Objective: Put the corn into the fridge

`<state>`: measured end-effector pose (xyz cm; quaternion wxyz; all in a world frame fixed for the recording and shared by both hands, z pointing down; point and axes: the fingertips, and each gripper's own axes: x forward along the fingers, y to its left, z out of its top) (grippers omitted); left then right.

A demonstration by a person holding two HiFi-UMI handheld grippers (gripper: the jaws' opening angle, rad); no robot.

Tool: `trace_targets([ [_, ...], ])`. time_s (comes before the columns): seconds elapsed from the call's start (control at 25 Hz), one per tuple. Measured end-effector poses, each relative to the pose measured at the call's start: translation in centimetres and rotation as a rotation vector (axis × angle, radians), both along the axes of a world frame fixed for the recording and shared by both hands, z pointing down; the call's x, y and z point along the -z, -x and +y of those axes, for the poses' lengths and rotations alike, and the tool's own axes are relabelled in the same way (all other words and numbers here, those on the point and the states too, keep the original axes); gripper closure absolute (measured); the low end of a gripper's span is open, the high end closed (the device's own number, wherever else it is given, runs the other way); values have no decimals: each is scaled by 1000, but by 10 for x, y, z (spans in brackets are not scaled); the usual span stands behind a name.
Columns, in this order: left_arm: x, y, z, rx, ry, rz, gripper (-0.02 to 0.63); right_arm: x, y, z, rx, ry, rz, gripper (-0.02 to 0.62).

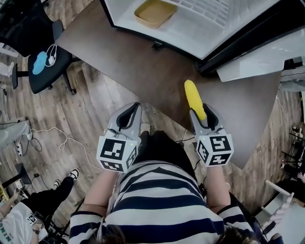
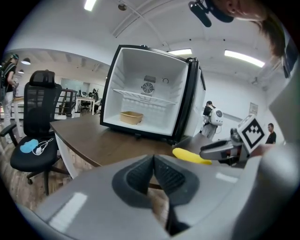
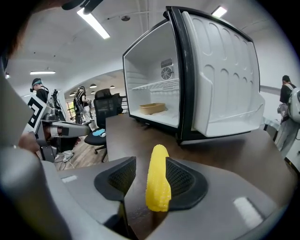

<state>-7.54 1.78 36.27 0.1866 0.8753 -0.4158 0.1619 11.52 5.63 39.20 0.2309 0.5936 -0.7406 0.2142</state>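
Observation:
A yellow corn cob (image 1: 194, 99) lies lengthwise between the jaws of my right gripper (image 1: 202, 112), over the brown table (image 1: 143, 62). In the right gripper view the corn (image 3: 158, 180) leans on the right pad (image 3: 180, 180), and a gap shows between it and the left pad, so the right gripper (image 3: 150, 176) stands open around it. My left gripper (image 1: 136, 106) hangs off the table's near edge, its pads (image 2: 140, 176) pressed together with nothing in them. The small fridge (image 1: 190, 28) stands open on the table ahead, its door (image 3: 225, 79) swung to the right.
A tan tray (image 1: 155, 12) sits on the fridge floor under a wire shelf (image 2: 145, 96). A black office chair (image 1: 45, 66) stands at the left by the table's corner. Cables lie on the wooden floor (image 1: 81, 124). People stand in the background.

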Motion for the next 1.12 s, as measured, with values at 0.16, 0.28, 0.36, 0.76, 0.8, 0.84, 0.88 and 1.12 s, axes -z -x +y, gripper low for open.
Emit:
trace_targets([
  [0.16, -5, 8, -10, -40, 13, 6, 606, -9, 0, -10, -49, 32, 53, 383],
  [0.28, -12, 10, -21, -60, 19, 2, 606, -20, -3, -20, -67, 62, 85, 365],
  [0.36, -17, 7, -25, -67, 27, 3, 606, -27, -5, -25, -63, 89, 96, 357],
  [0.76, -29, -6, -33, -56, 48, -8, 606, -58, -10, -33, -10, 215, 102, 333],
  [0.8, -30, -7, -34, -50, 49, -6, 606, -60, -10, -34, -3, 223, 104, 333],
  [0.84, -31, -8, -36, -45, 51, -5, 606, -61, -11, -35, 2, 229, 108, 333],
  [0.88, -33, -10, -37, -43, 54, -4, 606, -63, -11, -36, 5, 234, 112, 333],
  [1.12, -41, -17, -40, -38, 72, -8, 606, -76, -15, -34, 6, 280, 135, 333],
])
